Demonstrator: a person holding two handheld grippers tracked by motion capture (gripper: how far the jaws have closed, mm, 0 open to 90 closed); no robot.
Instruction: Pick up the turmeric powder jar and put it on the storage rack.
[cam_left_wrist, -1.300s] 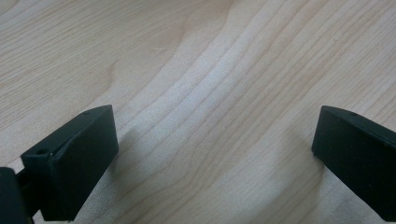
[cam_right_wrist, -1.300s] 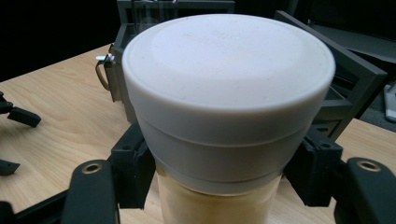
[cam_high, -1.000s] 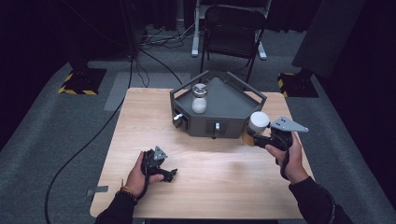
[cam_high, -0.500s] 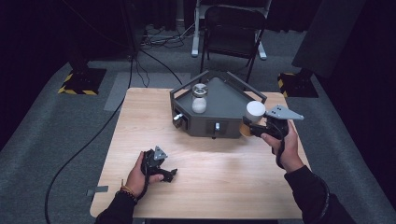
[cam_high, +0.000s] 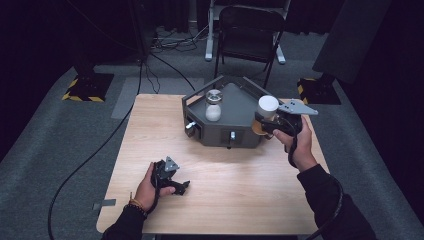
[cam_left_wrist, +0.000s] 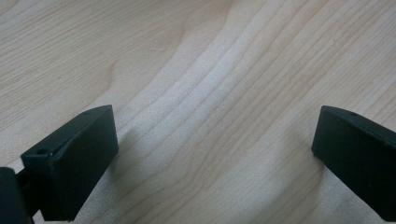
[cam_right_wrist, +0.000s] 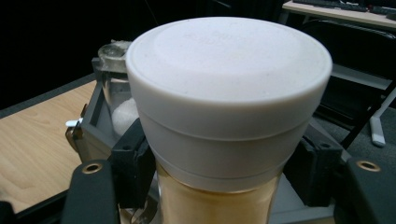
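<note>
My right gripper (cam_high: 266, 125) is shut on a jar with a white cap (cam_high: 268, 105) and tan contents (cam_right_wrist: 219, 200); it holds the jar upright at the right corner of the dark grey three-cornered tray (cam_high: 240, 100). In the right gripper view the black pads (cam_right_wrist: 133, 161) press on the jar just below the cap (cam_right_wrist: 229, 84). A second jar with a clear lid and white contents (cam_high: 213, 105) stands inside the tray at its left; it is also seen behind the held jar (cam_right_wrist: 114, 88). My left gripper (cam_high: 182, 187) rests on the wooden table (cam_high: 235, 190) near the front left, its jaws (cam_left_wrist: 70, 158) wide open over bare wood.
The tray's front wall carries small metal knobs (cam_high: 190, 126). A folding chair (cam_high: 250, 30) stands behind the table, with stand bases marked by yellow-black tape (cam_high: 82, 92) on the grey carpet and a cable (cam_high: 90, 155) trailing down the left.
My right gripper has carried the white-capped jar left and slightly up, from beside the tray to its right corner. The left gripper has stayed put.
</note>
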